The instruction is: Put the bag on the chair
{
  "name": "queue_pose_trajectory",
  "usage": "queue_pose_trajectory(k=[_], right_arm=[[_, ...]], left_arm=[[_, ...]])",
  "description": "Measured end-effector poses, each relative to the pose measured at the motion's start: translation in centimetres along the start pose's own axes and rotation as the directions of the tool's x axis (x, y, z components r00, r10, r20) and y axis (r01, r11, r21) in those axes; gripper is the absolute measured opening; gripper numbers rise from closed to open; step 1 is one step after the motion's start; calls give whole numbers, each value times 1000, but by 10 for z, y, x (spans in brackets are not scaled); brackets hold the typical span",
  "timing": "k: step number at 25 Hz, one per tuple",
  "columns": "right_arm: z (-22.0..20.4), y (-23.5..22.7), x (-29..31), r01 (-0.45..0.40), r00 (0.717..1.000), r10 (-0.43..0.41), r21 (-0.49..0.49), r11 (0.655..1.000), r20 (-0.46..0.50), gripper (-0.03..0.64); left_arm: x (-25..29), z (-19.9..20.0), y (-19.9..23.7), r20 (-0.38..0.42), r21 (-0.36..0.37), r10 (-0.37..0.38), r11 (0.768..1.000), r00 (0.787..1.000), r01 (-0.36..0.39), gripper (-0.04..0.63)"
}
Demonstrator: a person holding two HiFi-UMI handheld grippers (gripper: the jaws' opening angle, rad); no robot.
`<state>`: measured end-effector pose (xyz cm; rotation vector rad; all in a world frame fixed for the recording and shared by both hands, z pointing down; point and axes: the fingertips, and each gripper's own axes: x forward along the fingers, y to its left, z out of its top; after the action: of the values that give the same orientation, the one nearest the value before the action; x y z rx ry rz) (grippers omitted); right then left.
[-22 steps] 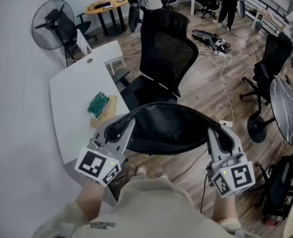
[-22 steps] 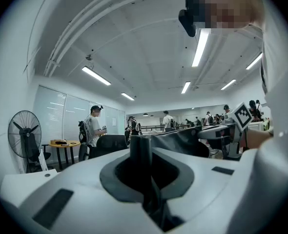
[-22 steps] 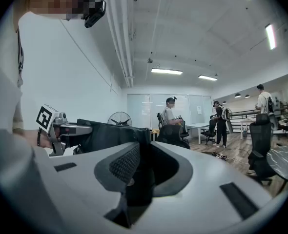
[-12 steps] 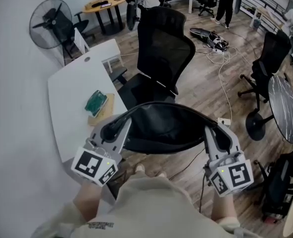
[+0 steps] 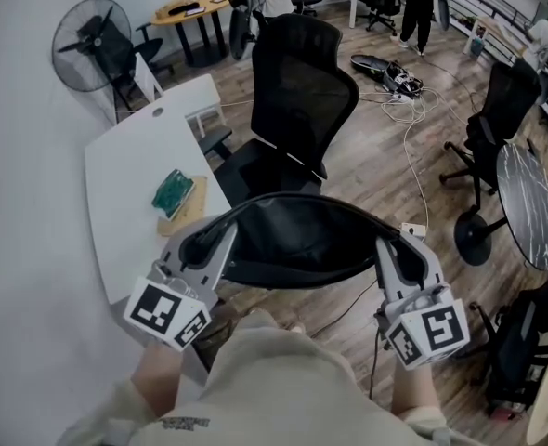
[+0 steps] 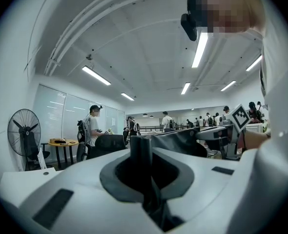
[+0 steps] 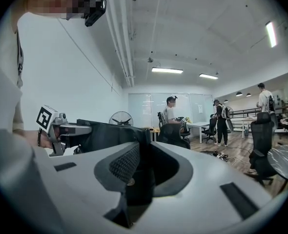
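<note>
While on bag (image 5: pixel 297 242) edges, both grippers (image 5: pixel 216 244) (image 5: pixel 392 252)

Evenly bright under ceiling strip lights (image 6: pixel 201 48); fisheye gripper views bend, corners black.

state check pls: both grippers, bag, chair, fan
left gripper: shut on one end of the bag
right gripper: shut on the bag's other end
bag: held up, stretched between the two grippers, not yet on the chair
chair: upright, visible part of seat bare
fan: blades look still
</note>
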<state>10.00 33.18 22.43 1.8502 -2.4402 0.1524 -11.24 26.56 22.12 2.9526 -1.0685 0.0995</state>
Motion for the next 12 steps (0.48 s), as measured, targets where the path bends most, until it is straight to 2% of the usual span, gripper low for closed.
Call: queue_pose_trajectory(k=[12], right_arm=[[8,-3,14,-15,1000,15,5,1000,20,85]], left_arm=[[6,9,11,19,16,16,1000,1000,-16,43]])
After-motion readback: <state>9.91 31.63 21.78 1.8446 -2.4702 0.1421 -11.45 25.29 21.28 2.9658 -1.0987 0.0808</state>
